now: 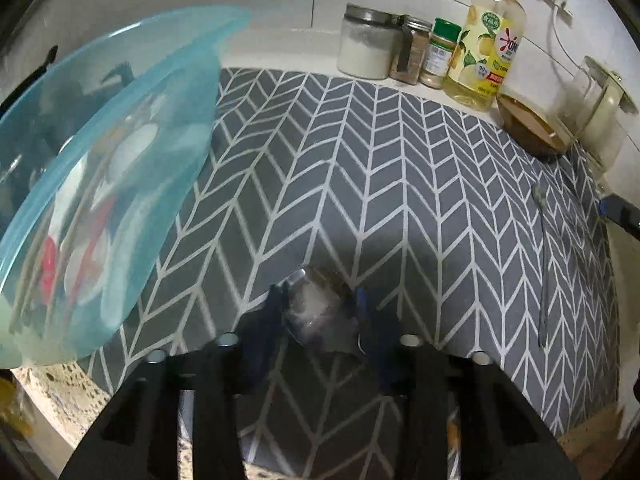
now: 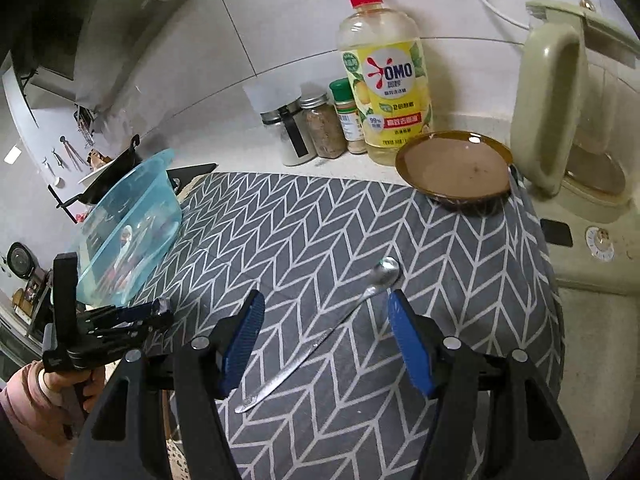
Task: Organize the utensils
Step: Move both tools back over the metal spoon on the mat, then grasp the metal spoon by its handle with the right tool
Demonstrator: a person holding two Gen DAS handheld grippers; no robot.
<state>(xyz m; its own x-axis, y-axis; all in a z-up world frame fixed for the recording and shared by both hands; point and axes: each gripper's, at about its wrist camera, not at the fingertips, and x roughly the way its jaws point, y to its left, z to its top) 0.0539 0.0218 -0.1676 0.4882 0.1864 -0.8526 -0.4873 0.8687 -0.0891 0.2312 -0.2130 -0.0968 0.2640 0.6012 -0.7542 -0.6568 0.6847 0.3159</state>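
The right gripper (image 2: 326,332) hangs with its jaws apart astride the metal spoon (image 2: 320,340) lying slantwise on the chevron mat (image 2: 304,224), bowl pointing away, while the left gripper (image 1: 320,316), farther off, clamps something pale and blurred.

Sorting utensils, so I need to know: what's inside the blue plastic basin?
Through the blue basin wall, blurry white and red shapes show, probably utensils. The tinted plastic hides exactly what they are and how many.

Readable print on the counter

"OMO" in red on the yellow label of the dish soap bottle (image 2: 384,92), with "99%" in a small round mark beneath; other small print and spice jar labels too blurred to read.
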